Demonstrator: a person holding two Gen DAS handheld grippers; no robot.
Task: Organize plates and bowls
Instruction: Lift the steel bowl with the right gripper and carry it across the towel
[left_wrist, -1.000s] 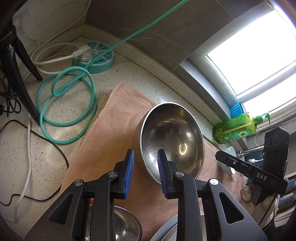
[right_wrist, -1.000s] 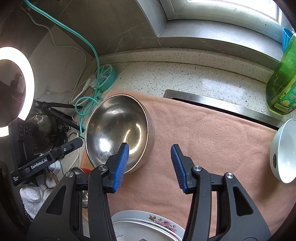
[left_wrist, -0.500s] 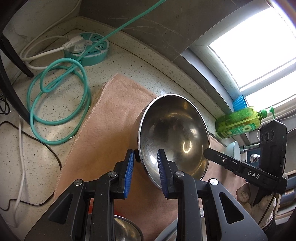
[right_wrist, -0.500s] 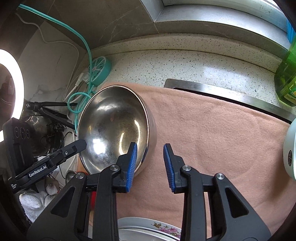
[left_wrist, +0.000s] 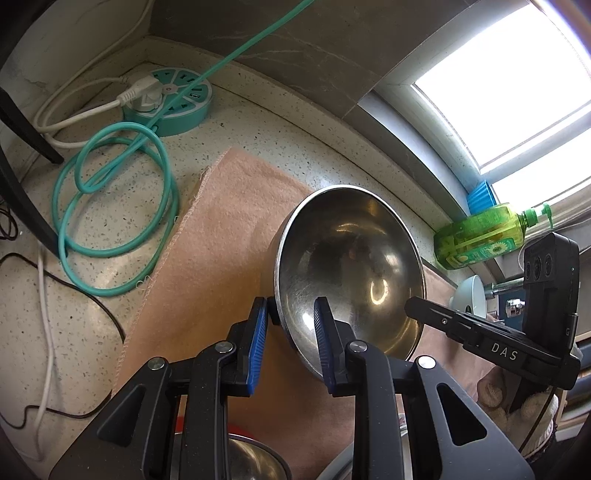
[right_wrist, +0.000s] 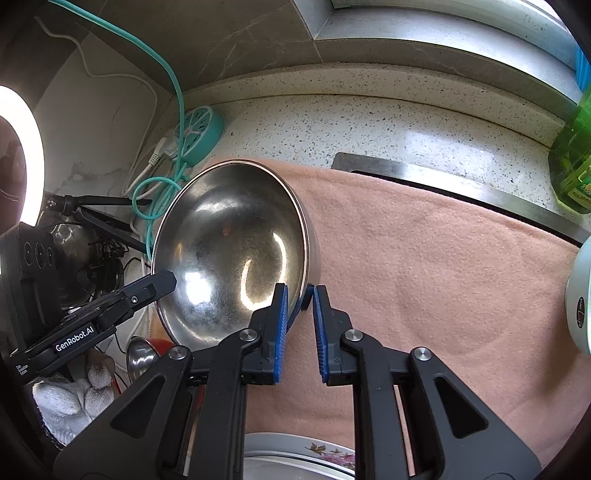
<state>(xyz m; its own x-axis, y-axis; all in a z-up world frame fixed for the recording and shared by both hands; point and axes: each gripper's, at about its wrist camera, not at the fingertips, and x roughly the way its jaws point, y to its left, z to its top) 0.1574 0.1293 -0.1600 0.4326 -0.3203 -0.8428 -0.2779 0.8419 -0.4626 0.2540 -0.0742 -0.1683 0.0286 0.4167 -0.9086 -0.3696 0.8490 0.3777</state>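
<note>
Both claws have hold of the same steel bowl (left_wrist: 351, 273), which stands tipped up on its edge over the pink cloth (left_wrist: 229, 236) spread on the speckled surface (right_wrist: 332, 125). The left claw (left_wrist: 290, 345) pinches the rim at one side, one blue pad outside the wall and the other inside. The right claw (right_wrist: 298, 328) has just been closing, and its pads now clamp the opposite part of the rim (the thin edge sits right between the two blue faces). In the right wrist view the bowl's open mouth faces the camera, with bright glints on its inner wall. A flowered plate (right_wrist: 314, 454) lies at the near edge of the cloth below the right claw, and a white bowl (right_wrist: 580, 299) shows at the far right. A green soap bottle (left_wrist: 484, 240) lies by the window, and a coiled teal cable (left_wrist: 114, 206) rests beside the cloth.
</note>
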